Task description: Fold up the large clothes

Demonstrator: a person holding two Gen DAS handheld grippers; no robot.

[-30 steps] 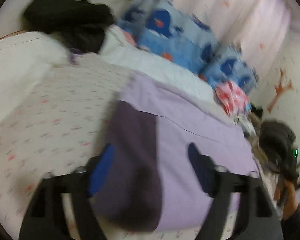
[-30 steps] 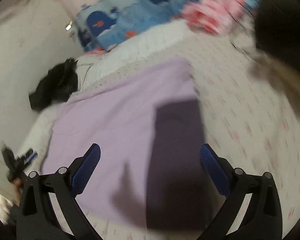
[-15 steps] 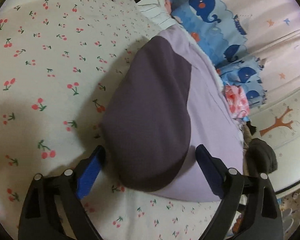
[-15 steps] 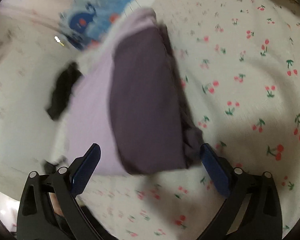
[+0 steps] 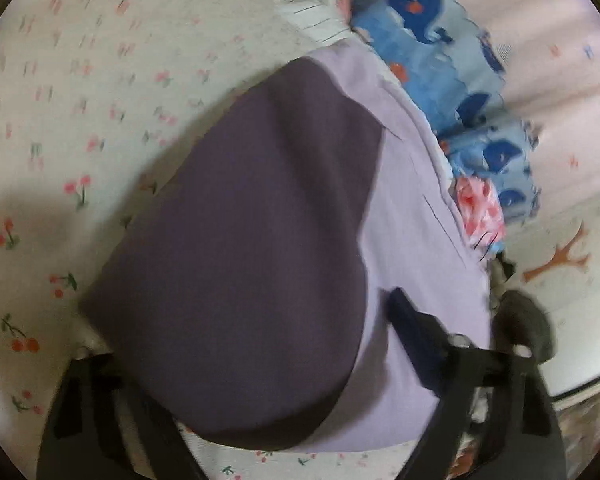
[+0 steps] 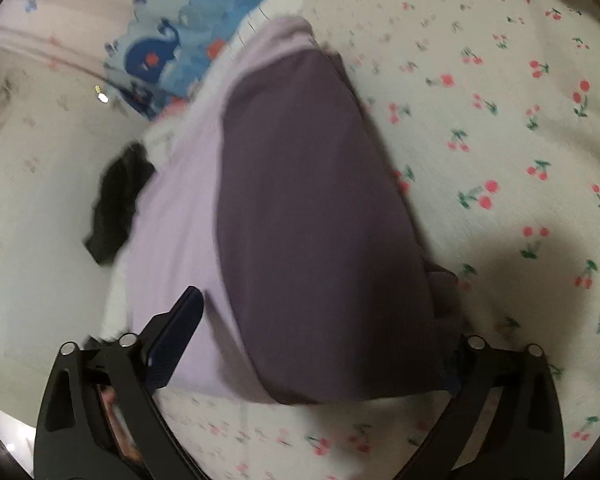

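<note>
A folded garment [image 5: 260, 264] fills the middle of both wrist views, lying on a white bedsheet [image 5: 60, 128] printed with small red cherries. Its dark purple panel [image 6: 320, 220] sits on top of a pale lilac part [image 5: 416, 216]; in the left wrist view the lilac shows to the right of the dark panel, in the right wrist view to its left.

The left gripper [image 5: 252, 364] comes in from the bottom of its frame with its jaws closing. The near edge of the garment lies between them. One blue-padded finger [image 5: 412, 340] rests over the lilac cloth at lower right; the other, at lower left, is hidden behind the dark panel, so whether the pads press on the cloth cannot be told.

The right gripper [image 6: 320, 344] also enters from the bottom, jaws closing, with the garment's near edge between them. Its left finger [image 6: 176, 336] stands just beside the lilac edge; the right one is mostly covered by a bunched dark corner at lower right, and contact there cannot be judged.

A blue whale-print blanket [image 5: 440, 52] lies along the upper right of the left view. A black garment [image 6: 118, 204] lies at the left of the right view, beside the lilac cloth
</note>
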